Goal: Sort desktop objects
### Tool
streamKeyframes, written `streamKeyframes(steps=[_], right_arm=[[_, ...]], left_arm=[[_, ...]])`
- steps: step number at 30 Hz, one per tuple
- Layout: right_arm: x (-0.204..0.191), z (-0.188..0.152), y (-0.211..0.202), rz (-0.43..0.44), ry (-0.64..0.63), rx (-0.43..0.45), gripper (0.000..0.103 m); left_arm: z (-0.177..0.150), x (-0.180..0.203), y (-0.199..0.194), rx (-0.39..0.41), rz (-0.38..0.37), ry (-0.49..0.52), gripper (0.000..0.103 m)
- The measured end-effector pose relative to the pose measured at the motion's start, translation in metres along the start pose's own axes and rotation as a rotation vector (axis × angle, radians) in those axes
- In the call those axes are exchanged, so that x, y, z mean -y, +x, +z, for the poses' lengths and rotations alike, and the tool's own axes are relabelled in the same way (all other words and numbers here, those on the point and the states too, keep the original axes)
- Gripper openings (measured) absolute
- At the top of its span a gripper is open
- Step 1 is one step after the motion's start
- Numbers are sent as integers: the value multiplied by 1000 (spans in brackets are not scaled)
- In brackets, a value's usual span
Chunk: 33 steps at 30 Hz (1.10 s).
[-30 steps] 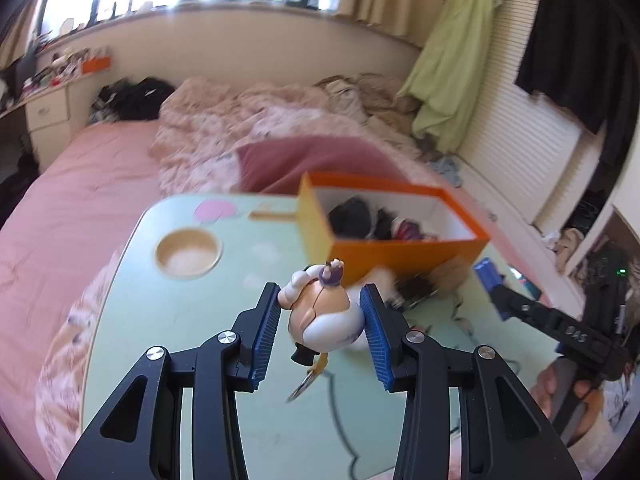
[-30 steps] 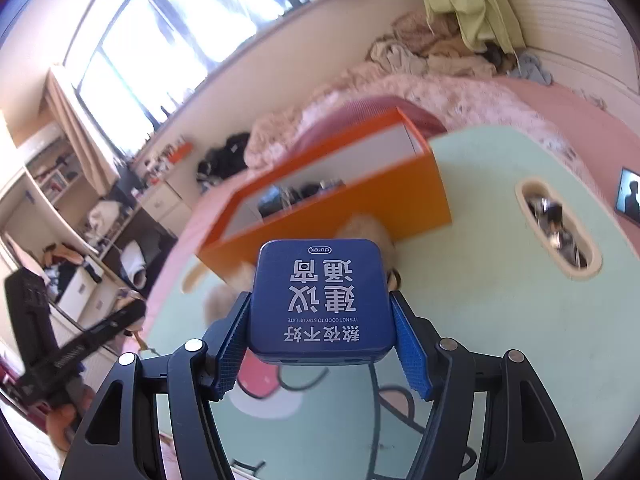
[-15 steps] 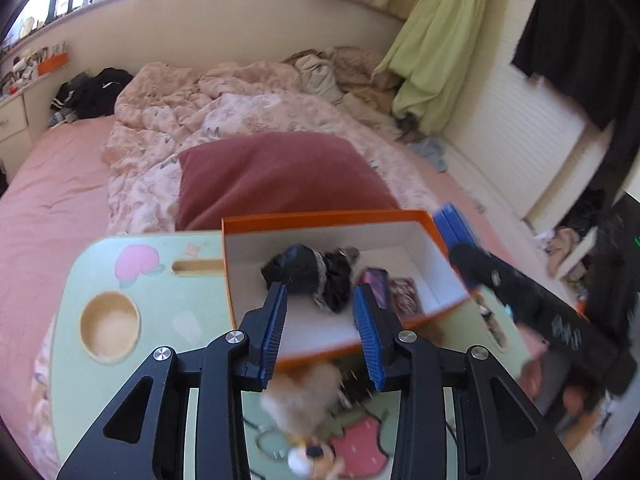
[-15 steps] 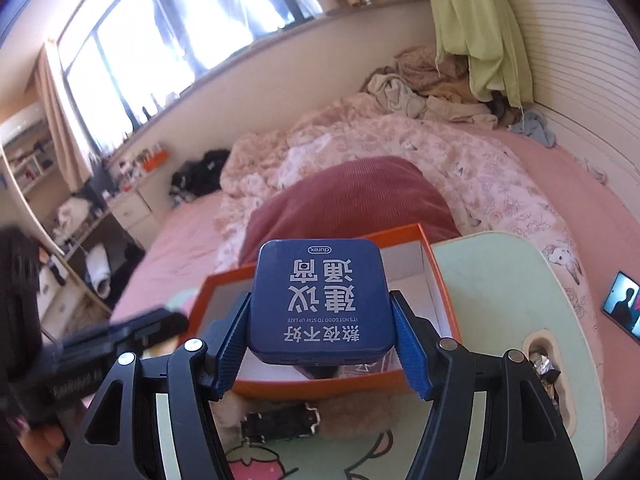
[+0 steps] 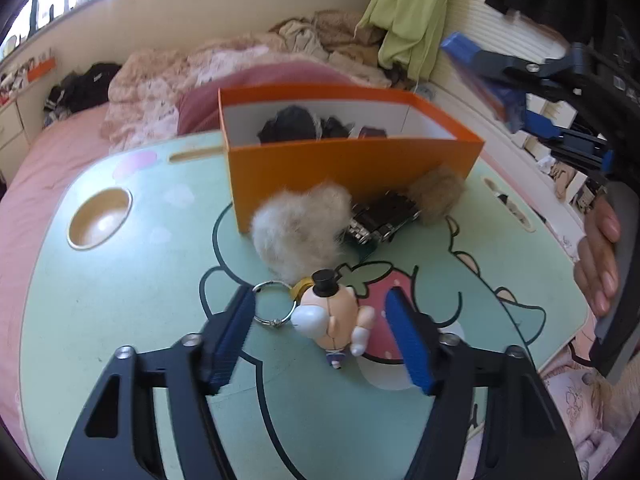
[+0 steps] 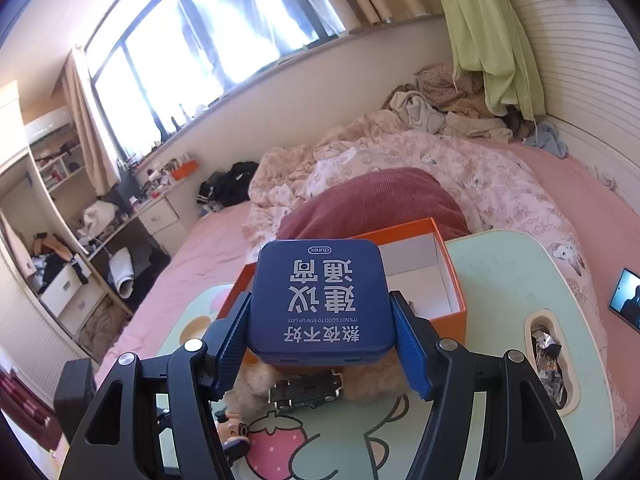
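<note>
A small cartoon figurine [image 5: 332, 322] with a black top hat and a metal key ring [image 5: 272, 306] lies on the mint green table [image 5: 120, 320]. My left gripper [image 5: 322, 336] straddles it, its jaws opening, and neither blue pad touches it. My right gripper [image 6: 322, 344] is shut on a blue square tin [image 6: 320, 300] with white lettering, held above the table in front of the orange box [image 6: 454, 308]. The same box [image 5: 352, 160] holds dark items. The right gripper [image 5: 500, 80] shows blurred at the upper right of the left wrist view.
Against the box's front lie a cream pompom [image 5: 300, 232], a black toy car [image 5: 384, 216] and a brown pompom [image 5: 436, 196]. The table has a round cup hole [image 5: 100, 218] and a slot with foil [image 6: 548, 356]. A person's hand [image 5: 600, 264] is at right. Bedding surrounds the table.
The figurine that sat between the left pads a second ago now lies on the table. The left gripper rose, then dropped around it with wider jaws. The right gripper rose with the tin.
</note>
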State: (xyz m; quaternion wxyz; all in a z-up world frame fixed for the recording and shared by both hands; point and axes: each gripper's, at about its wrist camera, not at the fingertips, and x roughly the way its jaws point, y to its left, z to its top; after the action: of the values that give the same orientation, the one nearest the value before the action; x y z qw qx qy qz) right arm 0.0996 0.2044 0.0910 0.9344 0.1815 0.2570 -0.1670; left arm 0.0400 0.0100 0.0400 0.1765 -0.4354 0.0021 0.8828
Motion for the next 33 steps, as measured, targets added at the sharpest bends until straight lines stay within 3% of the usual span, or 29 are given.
streamKeyframes(steps=[4,9,13,16,18,19,21,26,31,33], right_arm=[[9,-5,-1,-2,18,-6,66],[13,-4,-3,-12,9,-3,66],[7,16,4,-26,-5,4,66],[7,31,17,-52,-4,-17,66],[9,36,28,-83,-6,-33,66],[12,38,33,-96,0,-38,66],[20,38,34,-89,35,-51,67],[35,30,-4,-58,89,46,79],[34,-3,-27,-42,75,17,79],[27,-25,-27,-45,46,-26,79]], left_arm=[[-14,5,-13,17,1,20,44],[-10,2,-58,120,-88,-13,44],[41,14,-83,208,-72,33,44],[88,16,-82,248,-91,9,44],[116,13,-69,280,-91,-36,53],[123,12,-62,274,-72,-47,68],[129,10,-49,240,8,-69,70],[89,2,-59,264,-56,-76,71],[42,0,-53,193,-56,-90,74],[23,4,-42,130,-30,-81,76]])
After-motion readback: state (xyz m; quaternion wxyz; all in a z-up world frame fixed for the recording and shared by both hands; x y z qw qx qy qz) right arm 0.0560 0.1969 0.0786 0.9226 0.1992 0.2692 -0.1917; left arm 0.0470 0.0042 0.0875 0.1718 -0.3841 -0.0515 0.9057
